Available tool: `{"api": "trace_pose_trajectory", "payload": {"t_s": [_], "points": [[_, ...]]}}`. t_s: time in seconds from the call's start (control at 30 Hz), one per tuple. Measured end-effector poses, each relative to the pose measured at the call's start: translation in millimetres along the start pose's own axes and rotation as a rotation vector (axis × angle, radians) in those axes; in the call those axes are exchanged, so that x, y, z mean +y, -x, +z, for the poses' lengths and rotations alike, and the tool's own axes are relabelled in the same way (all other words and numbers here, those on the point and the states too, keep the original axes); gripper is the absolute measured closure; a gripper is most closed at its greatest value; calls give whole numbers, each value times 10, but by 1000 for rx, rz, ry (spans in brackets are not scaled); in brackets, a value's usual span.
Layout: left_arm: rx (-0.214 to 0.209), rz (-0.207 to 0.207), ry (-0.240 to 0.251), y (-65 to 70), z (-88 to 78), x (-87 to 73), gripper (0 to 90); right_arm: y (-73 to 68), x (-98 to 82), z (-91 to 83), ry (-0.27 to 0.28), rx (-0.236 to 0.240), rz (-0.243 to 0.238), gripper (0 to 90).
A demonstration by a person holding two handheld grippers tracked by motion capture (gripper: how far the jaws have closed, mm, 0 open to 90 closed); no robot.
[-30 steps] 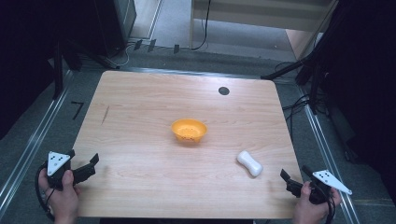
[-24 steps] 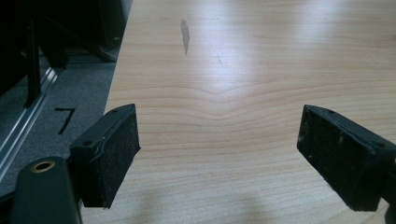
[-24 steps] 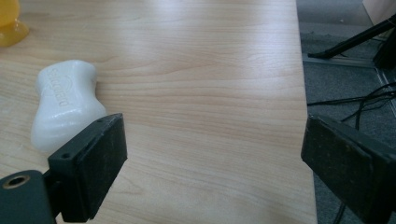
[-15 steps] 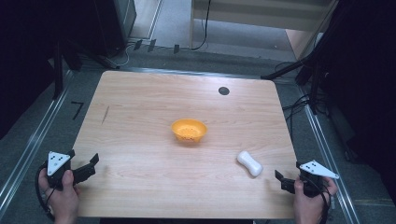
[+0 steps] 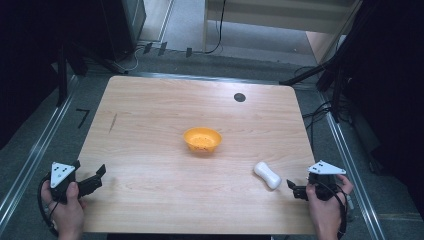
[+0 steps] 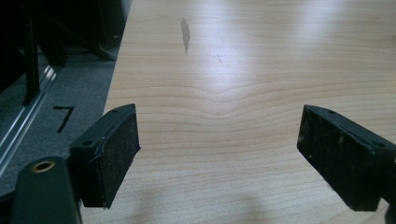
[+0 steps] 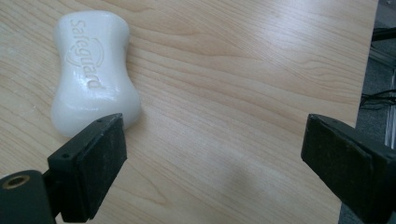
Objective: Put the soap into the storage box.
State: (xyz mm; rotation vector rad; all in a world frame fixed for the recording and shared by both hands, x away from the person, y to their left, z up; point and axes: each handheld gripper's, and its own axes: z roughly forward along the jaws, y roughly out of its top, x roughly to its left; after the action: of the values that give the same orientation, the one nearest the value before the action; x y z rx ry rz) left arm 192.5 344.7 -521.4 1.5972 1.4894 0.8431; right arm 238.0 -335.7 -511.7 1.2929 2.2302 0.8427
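- The soap bar (image 5: 267,174) lies flat on the worktop (image 5: 150,130) near its right front corner, white and waisted, long axis slanted. In my right gripper view the soap bar (image 7: 93,70) has raised lettering on top and sits toward the upper left, its near end just beside the left jaw, not between the jaws.
- An orange bowl (image 5: 202,140) stands near the middle of the worktop, well apart from the soap, with small dark specks inside that I cannot make out.
- A round black disc (image 5: 240,97) sits in the worktop surface near the far right edge, and a short dark mark (image 5: 113,122) shows on the wood toward the left; the same mark (image 6: 185,32) appears ahead in my left gripper view.
- Nothing lies between the soap and my right gripper (image 5: 295,189); bare wood is all that separates them.
- My right gripper (image 7: 212,158) is wide open and empty, held low at the right front edge, jaws pointing toward the soap from its right, my right hand (image 5: 325,210) coming in from the bottom.
- My left gripper (image 5: 97,176) is also open with nothing in it, at the left front corner, angled in over the worktop edge, my left hand (image 5: 67,212) wrapped around its body. In its own view the left gripper (image 6: 217,154) has bare wood between the pads (image 6: 112,154).
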Motion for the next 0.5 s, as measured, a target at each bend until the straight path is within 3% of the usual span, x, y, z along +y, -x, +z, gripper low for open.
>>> {"api": "trace_pose_trajectory", "payload": {"t_s": [0.4,0.5], "points": [[1,1,-1,-1,0,0,133,-81,208,125,-111,54,-74,73],[1,1,0,-1,1,0,133,-96,239,143,-126,64,-72,73]]}}
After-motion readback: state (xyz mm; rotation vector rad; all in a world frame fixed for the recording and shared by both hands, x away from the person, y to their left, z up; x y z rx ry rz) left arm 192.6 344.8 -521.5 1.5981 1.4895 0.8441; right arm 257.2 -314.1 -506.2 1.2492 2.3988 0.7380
